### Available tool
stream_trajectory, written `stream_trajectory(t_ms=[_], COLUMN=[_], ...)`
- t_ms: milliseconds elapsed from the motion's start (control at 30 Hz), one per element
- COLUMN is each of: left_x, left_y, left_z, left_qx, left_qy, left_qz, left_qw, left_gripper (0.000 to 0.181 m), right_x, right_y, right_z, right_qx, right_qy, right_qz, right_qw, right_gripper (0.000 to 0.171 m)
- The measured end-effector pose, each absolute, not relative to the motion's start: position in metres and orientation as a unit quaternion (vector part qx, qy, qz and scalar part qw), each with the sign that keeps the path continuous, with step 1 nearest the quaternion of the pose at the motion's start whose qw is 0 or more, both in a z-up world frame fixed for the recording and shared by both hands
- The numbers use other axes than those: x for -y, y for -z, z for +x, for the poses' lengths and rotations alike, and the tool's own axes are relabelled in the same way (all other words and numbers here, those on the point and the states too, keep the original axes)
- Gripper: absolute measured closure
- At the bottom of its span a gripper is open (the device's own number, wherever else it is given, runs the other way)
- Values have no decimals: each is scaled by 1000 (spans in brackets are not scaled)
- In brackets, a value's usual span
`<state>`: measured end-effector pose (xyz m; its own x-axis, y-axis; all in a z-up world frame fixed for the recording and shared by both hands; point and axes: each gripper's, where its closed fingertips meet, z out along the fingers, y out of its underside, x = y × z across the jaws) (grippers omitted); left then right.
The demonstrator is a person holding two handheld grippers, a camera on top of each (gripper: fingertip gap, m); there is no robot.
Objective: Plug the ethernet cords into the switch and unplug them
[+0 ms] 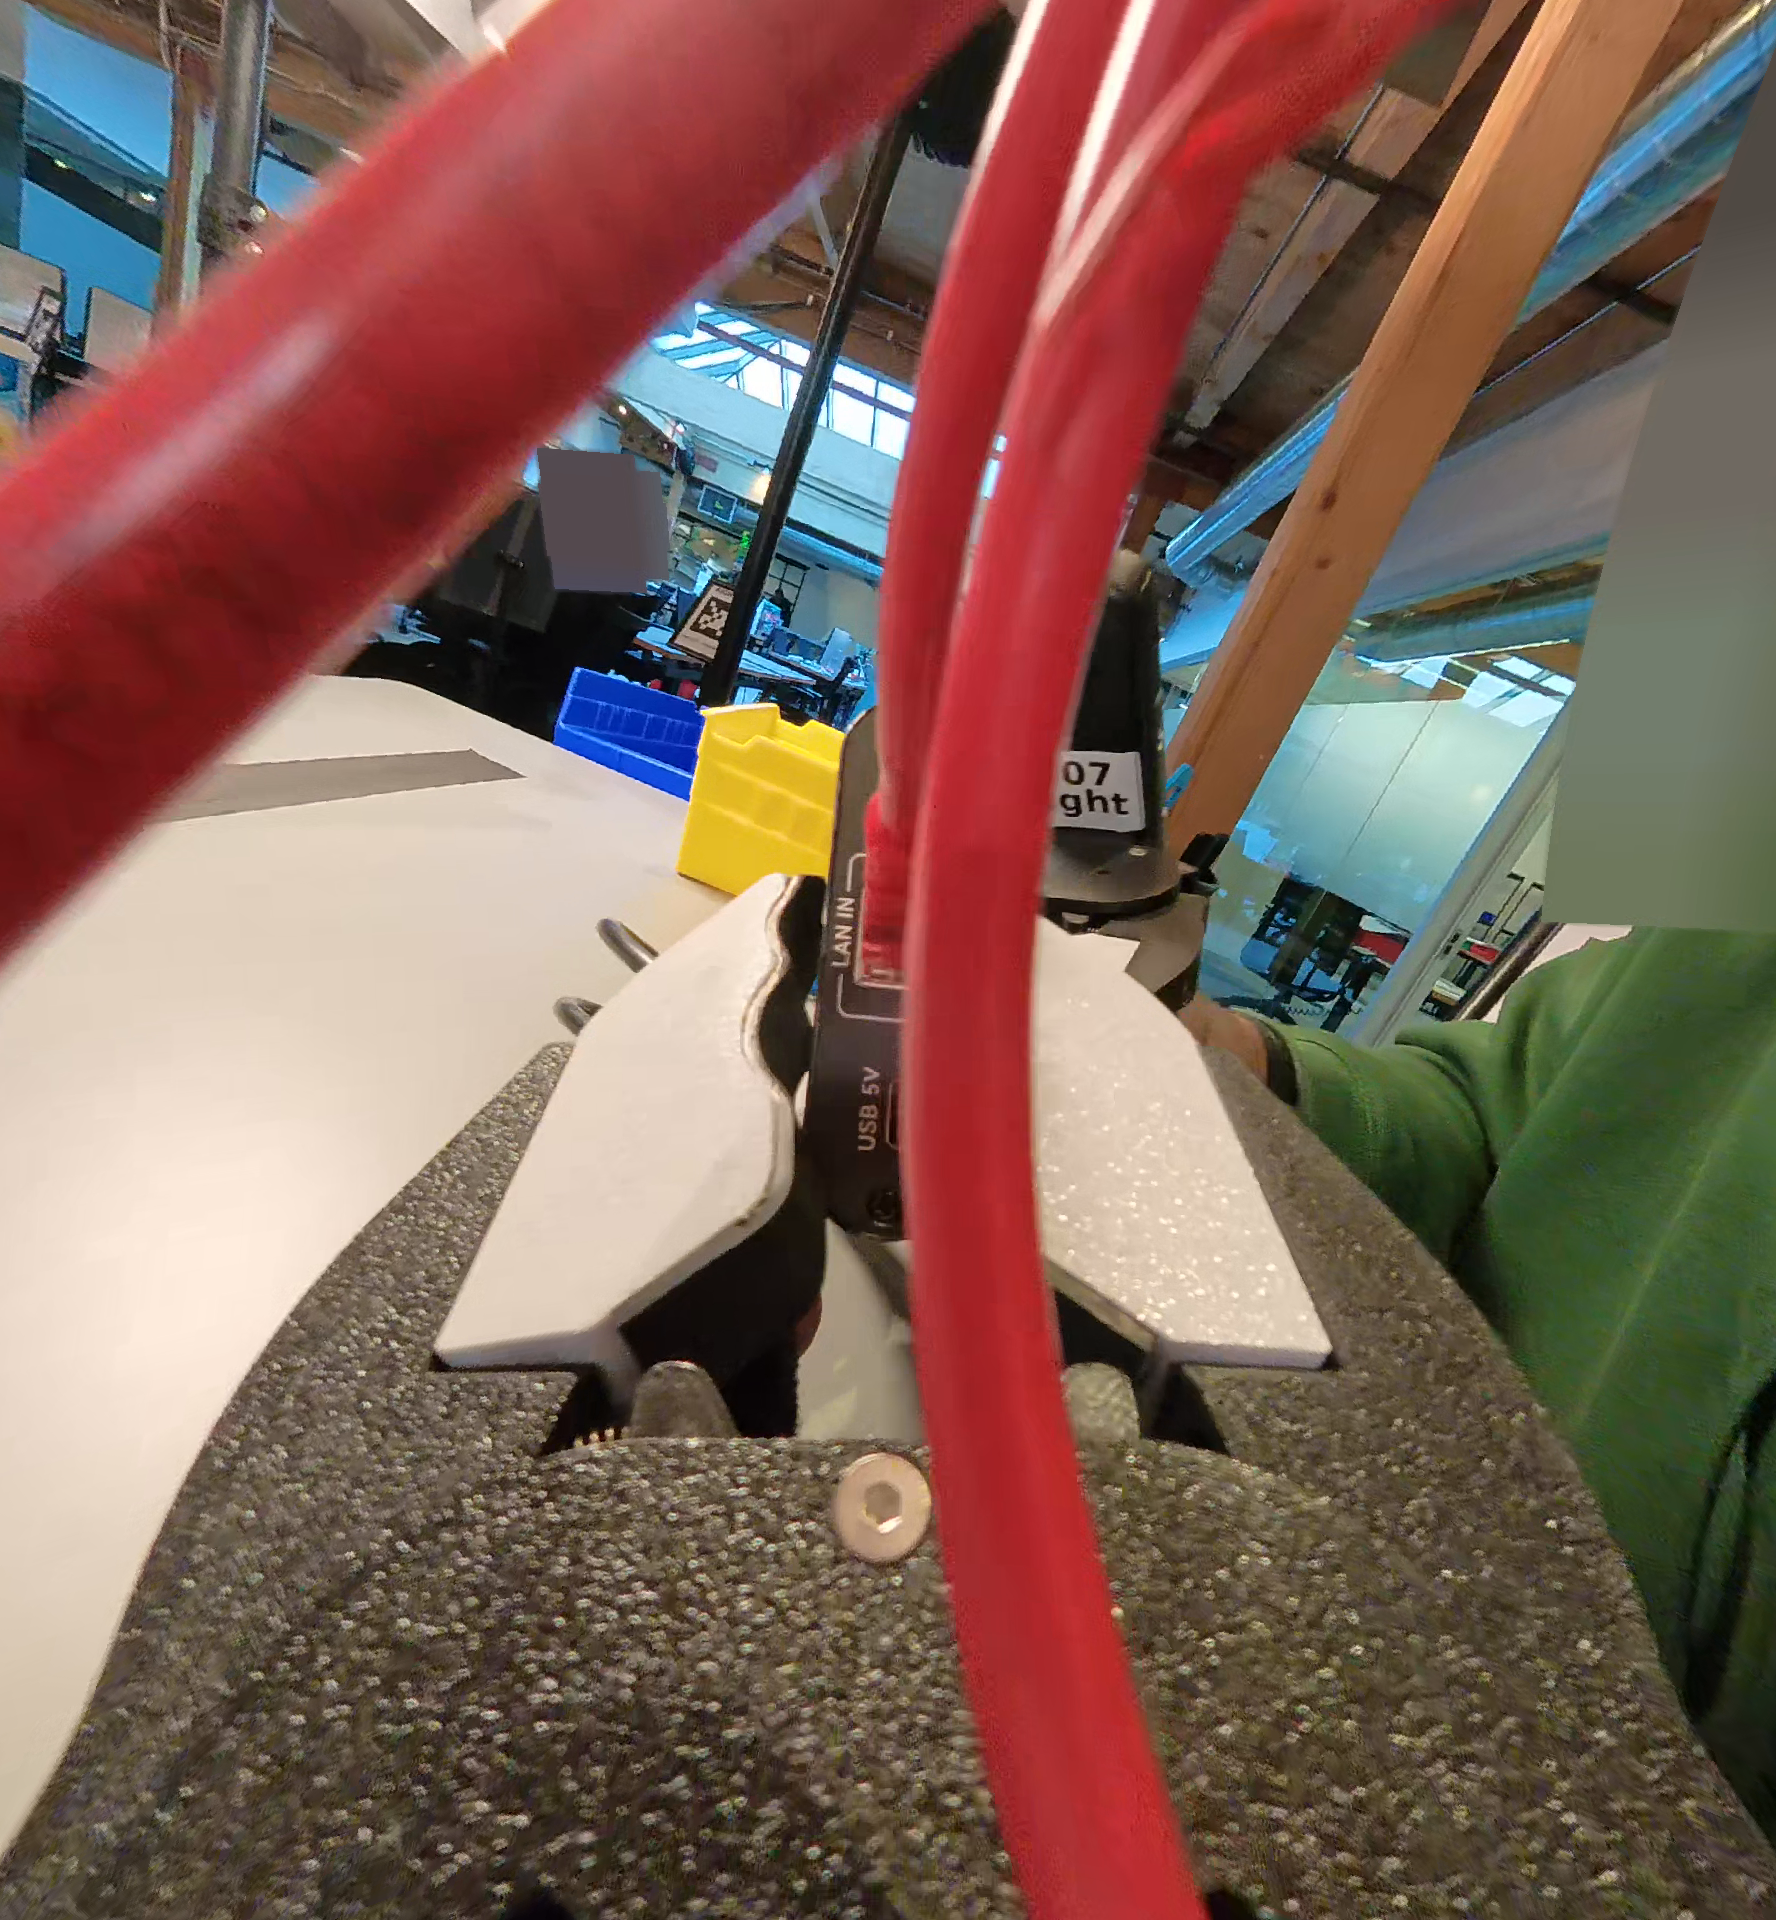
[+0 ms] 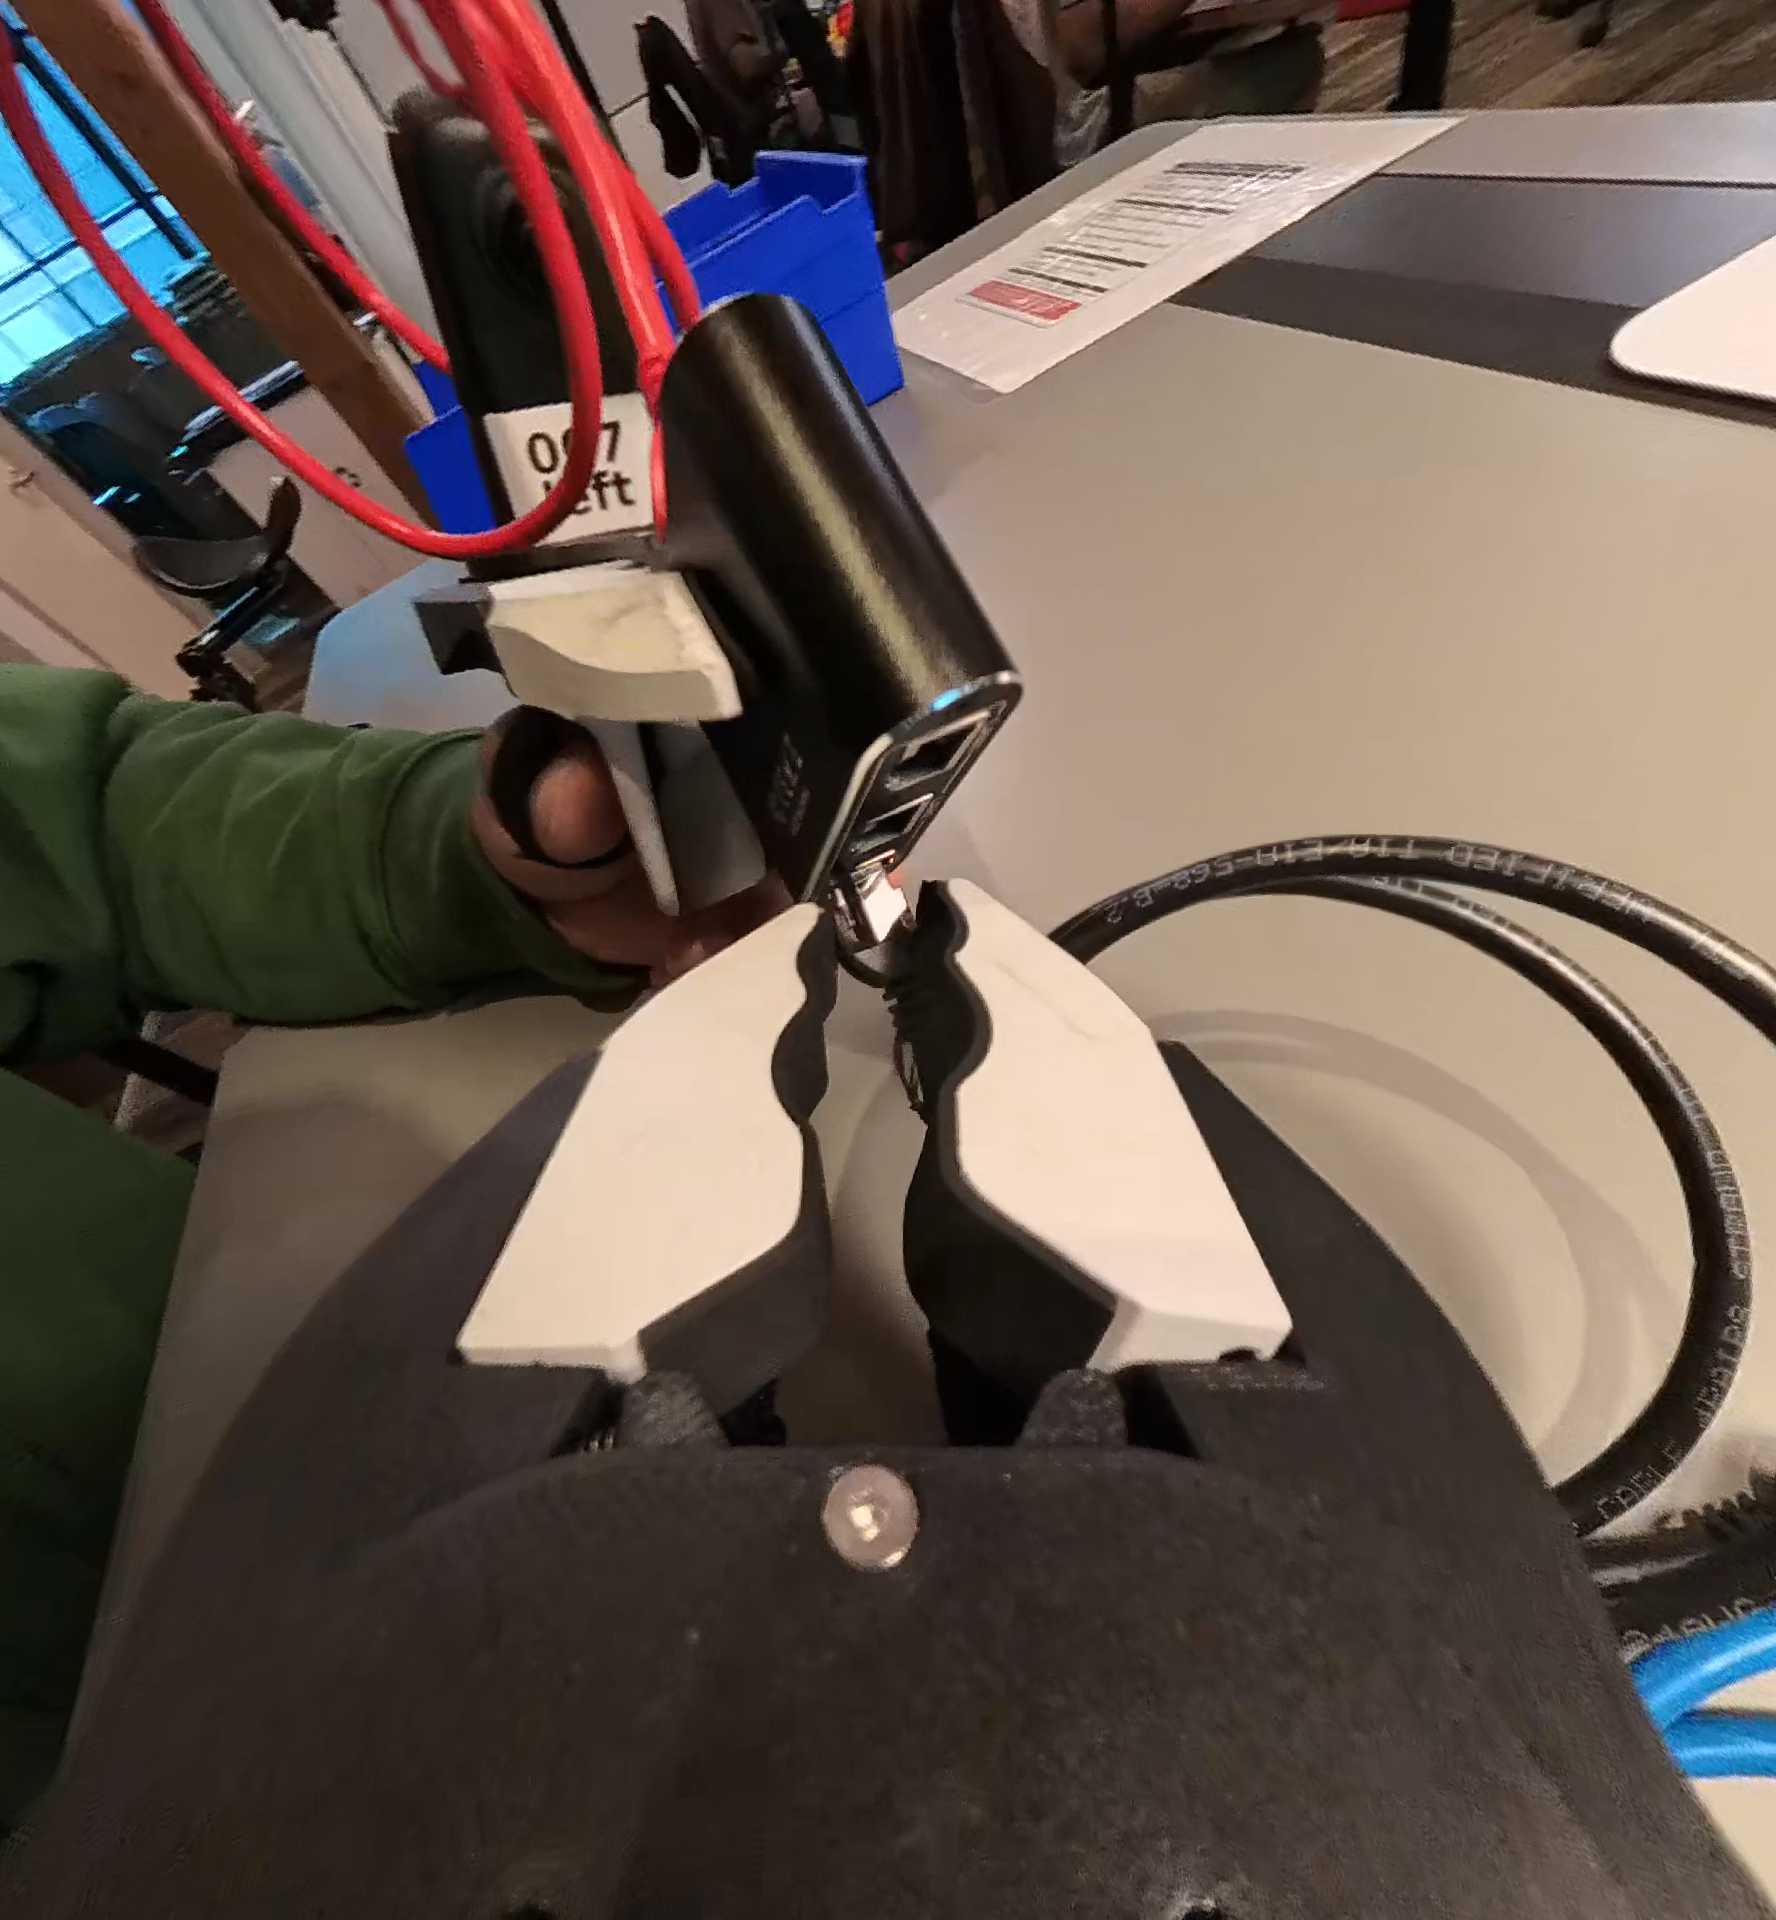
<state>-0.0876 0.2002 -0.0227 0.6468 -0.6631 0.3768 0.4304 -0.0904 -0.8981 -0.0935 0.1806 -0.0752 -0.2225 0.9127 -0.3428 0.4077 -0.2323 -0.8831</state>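
Switch (image 2: pixel 832 582) pinched in left gripper (image 2: pixel 702 675), red cord (image 1: pixel 977 935) plugged in; right gripper (image 2: pixel 879 935) pinching black cord's plug (image 2: pixel 868 914) at its bottom port.

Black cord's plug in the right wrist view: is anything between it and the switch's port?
Nothing visible. The plug, held at the right gripper fingertips, sits right at the lowest port of the black switch, which the left gripper holds. The red cord enters the opposite end.
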Motion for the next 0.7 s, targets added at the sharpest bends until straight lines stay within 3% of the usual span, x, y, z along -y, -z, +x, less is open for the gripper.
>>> stream_trajectory(t_ms=[133, 300, 333, 433, 633, 667, 700], left_x=[-200, -195, -195, -192, -191, -191, -191], left_y=[23, 19, 19, 19, 19, 20, 20], left_z=[-86, -82, -82, -79, -78, -78, -78], left_qx=[-102, -127, -129, -146, -155, -157, -158], left_qy=[389, 358, 354, 345, 348, 340, 333], left_qz=[-619, -612, -613, -611, -612, -613, -616], left_qw=[674, 694, 695, 698, 694, 696, 696], left_gripper=[154, 146, 154, 156, 144, 156, 156], right_x=[-184, -184, -185, -185, -186, -186, -186], right_y=[76, 72, 72, 71, 70, 70, 71], right_z=[-94, -92, -92, -92, -90, -91, -91], right_qx=[569, 575, 573, 584, 579, 574, 569], right_qy=[-519, -511, -508, -494, -500, -501, -501], right_qz=[-587, -580, -582, -573, -576, -580, -586], right_qw=[249, 269, 274, 295, 288, 288, 286], right_gripper=[156, 157, 157, 156, 157, 156, 156])
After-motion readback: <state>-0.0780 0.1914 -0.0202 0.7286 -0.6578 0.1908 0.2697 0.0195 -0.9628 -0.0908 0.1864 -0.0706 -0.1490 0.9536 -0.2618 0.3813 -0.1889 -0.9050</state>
